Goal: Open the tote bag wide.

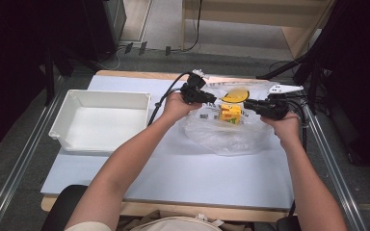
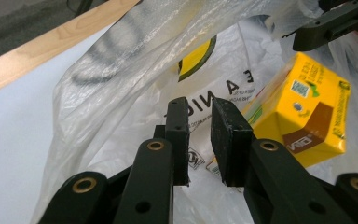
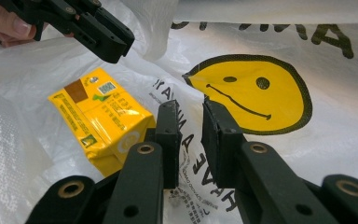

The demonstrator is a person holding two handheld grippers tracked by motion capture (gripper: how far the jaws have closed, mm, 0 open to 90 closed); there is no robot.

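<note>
From above, the left gripper (image 1: 211, 99) and the right gripper (image 1: 248, 104) face each other over a crumpled, see-through plastic bag (image 1: 221, 137) lying on the pale table (image 1: 197, 173). A small yellow carton (image 1: 231, 112) sits inside the bag, between the two grippers. To the left stands a white, straight-walled plastic bin (image 1: 62, 122), well apart from the bag. This view gives the layout but not the gap between the jaws.

The left gripper view looks along the left gripper (image 2: 200, 135), whose flat black pads stand a narrow gap apart with nothing between them; thin bag film (image 2: 121, 84) lies behind them. The carton (image 2: 307, 112) is a glossy, sharp-edged box with a brown band and small print, lying to the right of the jaws. The right gripper's tip (image 2: 326, 25) shows at the top right, and a strip of wooden table edge (image 2: 51, 42) at the top left.

The right gripper view shows the right gripper (image 3: 190, 140) likewise slightly parted and empty. Here the bag's (image 3: 345, 140) printed yellow smiley face (image 3: 256, 93) is plain, with black lettering below. The carton (image 3: 102, 116) lies left of the jaws, under the left gripper (image 3: 116, 44) and fingers (image 3: 4, 23).
</note>
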